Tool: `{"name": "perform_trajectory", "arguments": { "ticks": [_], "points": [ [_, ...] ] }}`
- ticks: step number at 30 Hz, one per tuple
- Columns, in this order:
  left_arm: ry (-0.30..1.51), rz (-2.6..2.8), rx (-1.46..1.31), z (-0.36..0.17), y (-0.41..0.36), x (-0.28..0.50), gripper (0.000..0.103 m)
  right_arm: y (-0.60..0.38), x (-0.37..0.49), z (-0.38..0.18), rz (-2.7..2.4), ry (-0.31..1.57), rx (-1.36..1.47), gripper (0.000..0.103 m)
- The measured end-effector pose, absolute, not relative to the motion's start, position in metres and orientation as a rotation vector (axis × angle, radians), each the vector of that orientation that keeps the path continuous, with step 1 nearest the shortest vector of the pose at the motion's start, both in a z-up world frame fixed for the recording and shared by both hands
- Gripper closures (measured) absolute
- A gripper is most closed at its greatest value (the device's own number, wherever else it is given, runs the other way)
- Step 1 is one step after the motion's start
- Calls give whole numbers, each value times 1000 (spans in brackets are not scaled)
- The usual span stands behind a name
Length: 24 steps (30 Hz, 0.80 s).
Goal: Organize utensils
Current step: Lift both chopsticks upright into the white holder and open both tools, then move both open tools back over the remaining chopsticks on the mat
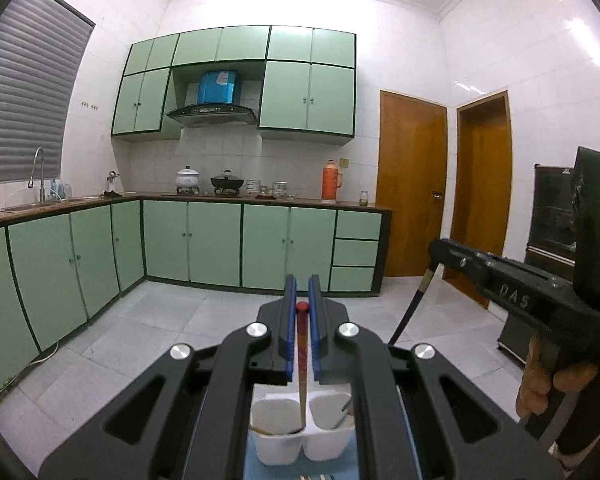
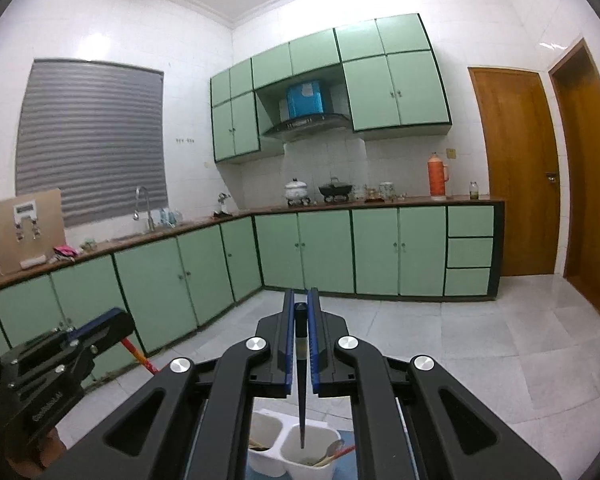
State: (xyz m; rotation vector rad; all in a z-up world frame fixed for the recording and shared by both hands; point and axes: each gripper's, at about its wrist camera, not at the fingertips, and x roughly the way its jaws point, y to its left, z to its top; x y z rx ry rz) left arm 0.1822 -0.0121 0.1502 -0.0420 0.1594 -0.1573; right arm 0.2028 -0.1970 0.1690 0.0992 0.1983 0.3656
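Two grippers' fingers pinch a red-tipped chopstick [image 1: 302, 344] and a black chopstick [image 2: 300, 360] above the white holder [image 2: 324, 438], green cabinets [image 2: 300, 256] beyond.

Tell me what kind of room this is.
A home kitchen, most likely: green cabinets under a counter, a range hood above a wok, and a sink faucet by the window.

A two-compartment holder [image 2: 296, 450] with utensils [image 2: 330, 454] inside sits below both tongs.
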Motion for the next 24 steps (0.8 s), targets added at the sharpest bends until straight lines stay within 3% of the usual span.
{"name": "perform_trajectory", "arguments": {
  "ticks": [10, 14, 16, 18, 24],
  "points": [
    [261, -164, -37, 89, -16, 241, 98, -178, 249, 95, 372, 328, 77, 96],
    [309, -163, -32, 67, -8, 236, 97, -182, 236, 75, 375, 349, 77, 89],
    [320, -160, -51, 58, 0, 227, 91, -189, 219, 66, 361, 332, 97, 87],
    [325, -140, -81, 49, 7, 208, 73, -198, 197, 54, 346, 319, 133, 83],
    [427, -84, -104, -8, 13, 144, 72, -210, 126, -15, 279, 412, 171, 82]
  ]
}}
